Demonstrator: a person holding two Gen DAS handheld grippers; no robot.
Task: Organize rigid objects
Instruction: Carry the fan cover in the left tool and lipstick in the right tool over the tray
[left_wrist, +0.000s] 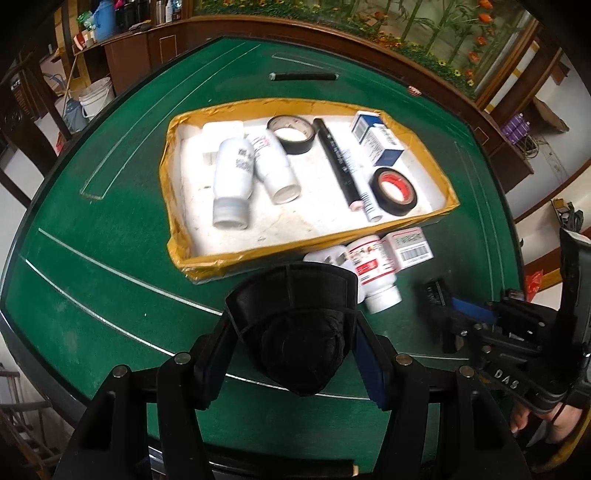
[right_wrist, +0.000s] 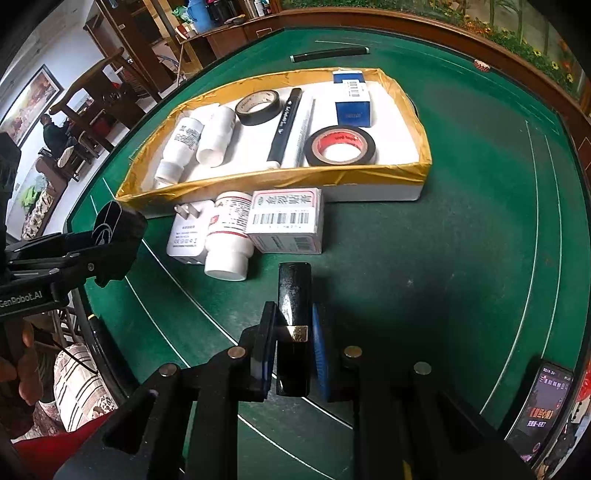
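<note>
your left gripper (left_wrist: 295, 332) is clenching its fingers on a black cap-shaped piece (left_wrist: 291, 295), holding it up over the green bench (left_wrist: 110, 258) just in front of the tray's near wall. your right gripper (right_wrist: 291, 354) is squeezing a slim black case with a gold band (right_wrist: 293, 314), fingers pressing on both of its long sides, the case pointing away from you toward the boxes.

the yellow-taped tray (left_wrist: 177, 236) is sitting in the middle of the bench. inside it, two white bottles (left_wrist: 236, 173) are lying side by side at the left, a roll of black tape (left_wrist: 291, 134) is lying behind them, a black marker (left_wrist: 334, 162) and a white pen (left_wrist: 364, 192) are lying together down the middle, a blue and white box (left_wrist: 376, 142) is resting at the back right, and a second black tape roll with a red core (left_wrist: 393, 190) is lying flat near the front right.

outside the tray, touching its near wall, a white plug adapter (right_wrist: 186, 236), a white pill bottle with a red label (right_wrist: 231, 236) and a white carton with a barcode (right_wrist: 286, 221) are crowding together. a dark rod (left_wrist: 304, 76) is lying alone beyond the tray. a phone (right_wrist: 541, 402) is lying at the bench edge on your right.
</note>
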